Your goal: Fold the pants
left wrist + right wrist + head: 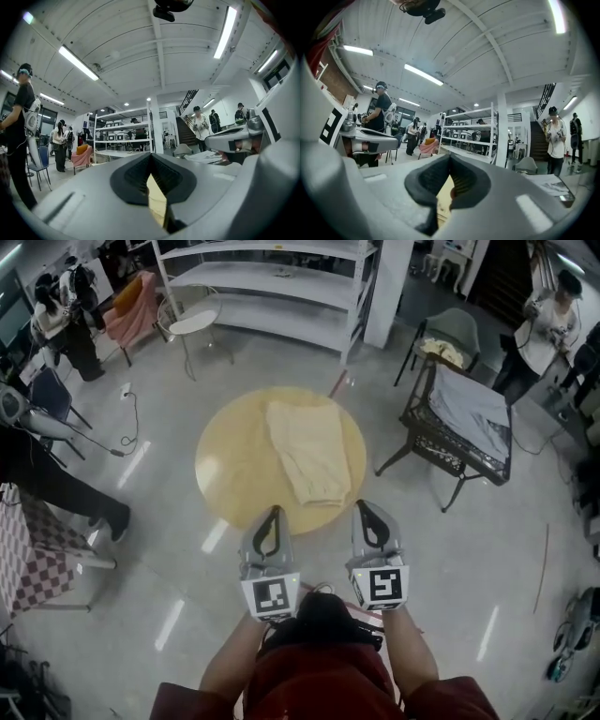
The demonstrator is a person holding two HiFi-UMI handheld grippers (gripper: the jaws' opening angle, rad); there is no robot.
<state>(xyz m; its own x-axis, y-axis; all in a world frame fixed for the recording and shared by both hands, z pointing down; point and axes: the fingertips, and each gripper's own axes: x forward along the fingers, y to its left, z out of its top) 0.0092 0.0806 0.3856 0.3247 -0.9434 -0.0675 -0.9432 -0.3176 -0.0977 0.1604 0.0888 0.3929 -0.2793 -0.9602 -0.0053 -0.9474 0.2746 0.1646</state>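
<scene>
Table: round, pale wood table (225, 474) straight ahead of me.
Pants: cream pants (309, 451) lie flat on the table's right half, in one long strip running away from me.
My left claw (274, 514): jaws pressed together, empty, at the table's near rim.
My right claw (362, 508): jaws pressed together, empty, near the pants' closest end.

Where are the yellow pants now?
In the head view, the pale yellow cloth pants lie on the round wooden table, right of its middle, just beyond the left gripper and right gripper.
</scene>
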